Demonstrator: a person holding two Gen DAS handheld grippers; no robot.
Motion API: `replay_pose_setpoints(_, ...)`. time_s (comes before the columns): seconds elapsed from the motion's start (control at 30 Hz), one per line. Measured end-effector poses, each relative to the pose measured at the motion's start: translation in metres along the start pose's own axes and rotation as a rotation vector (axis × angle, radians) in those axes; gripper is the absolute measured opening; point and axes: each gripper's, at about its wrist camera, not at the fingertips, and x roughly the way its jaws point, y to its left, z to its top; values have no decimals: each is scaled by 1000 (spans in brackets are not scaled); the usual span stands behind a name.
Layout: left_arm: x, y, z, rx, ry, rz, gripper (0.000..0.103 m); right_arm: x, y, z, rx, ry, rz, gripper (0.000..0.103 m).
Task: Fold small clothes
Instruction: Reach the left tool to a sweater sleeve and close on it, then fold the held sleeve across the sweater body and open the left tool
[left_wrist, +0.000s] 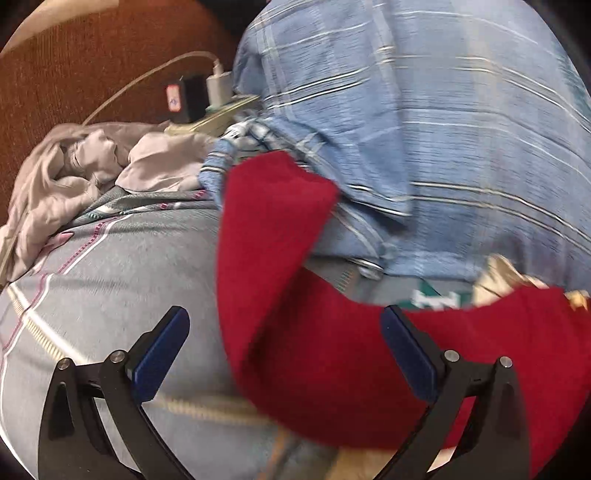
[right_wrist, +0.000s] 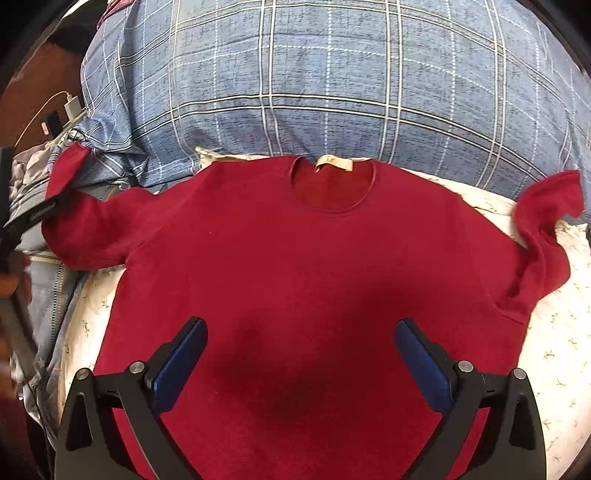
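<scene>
1. Red sweater (right_wrist: 295, 266): spread front-up on the bed, collar toward the plaid pillow (right_wrist: 332, 85), sleeves flung outward, ready for folding, I judge.
2. Right gripper (right_wrist: 301, 363): my jaws wide apart, empty, above its body.
3. Left gripper (left_wrist: 284, 354): jaws wide, empty, by one sleeve (left_wrist: 266, 229).

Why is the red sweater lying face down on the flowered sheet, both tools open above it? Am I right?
Not quite: the red sweater lies face up, its neck label showing inside the collar in the right wrist view. It does lie on the flowered sheet, right tool and left tool open.
</scene>
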Motion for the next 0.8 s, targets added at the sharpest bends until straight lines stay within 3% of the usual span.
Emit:
replay_pose_setpoints(0.13,25,10,10,-20,25,22,91,5,0,2,3,15,11,101)
replay_pose_setpoints(0.2,26,7,12,9,-17,32,80,8,-2,3,16,23,22,101)
replay_pose_setpoints(0.27,32,6,13,22,17,-6,39,10,-3,4,21,28,27,101)
replay_pose_setpoints(0.33,36,9,14,14,33,-18,29,11,-3,5,22,29,30,101)
replay_pose_setpoints(0.53,28,15,8,-4,29,-53,21,12,-1,6,19,30,38,101)
replay_pose_setpoints(0.8,7,5,9,6,11,-107,19,10,0,4,16,31,38,101)
